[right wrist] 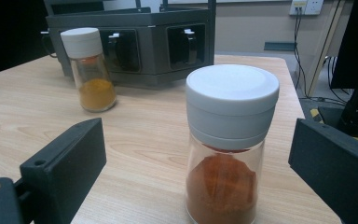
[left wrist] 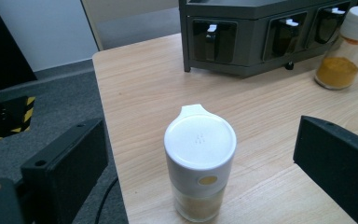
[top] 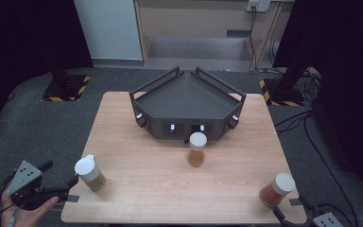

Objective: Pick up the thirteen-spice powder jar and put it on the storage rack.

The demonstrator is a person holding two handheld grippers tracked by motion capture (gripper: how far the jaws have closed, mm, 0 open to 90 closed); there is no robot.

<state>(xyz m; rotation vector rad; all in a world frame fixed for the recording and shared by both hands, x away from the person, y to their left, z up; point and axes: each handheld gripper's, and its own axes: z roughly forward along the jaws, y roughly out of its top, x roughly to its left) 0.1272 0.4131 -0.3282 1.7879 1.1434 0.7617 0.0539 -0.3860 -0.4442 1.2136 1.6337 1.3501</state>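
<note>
the wooden table (top: 170, 189) is seen nearest, the dark rack (top: 186, 101) at its far side, the pale spice jar (left wrist: 199, 161) between the spread, untouching left gripper (left wrist: 200, 163), and the red spice jar (right wrist: 227, 144) between the equally open right gripper (right wrist: 200, 163).

High view looks down over the table (top: 170, 189); both gripper views sit low near it, sharing the rack (left wrist: 261, 42) and yellow jar (right wrist: 89, 70).

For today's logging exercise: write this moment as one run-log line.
left tool: open, astride pale spice jar | right tool: open, astride red spice jar | yellow spice jar: before rack
</note>
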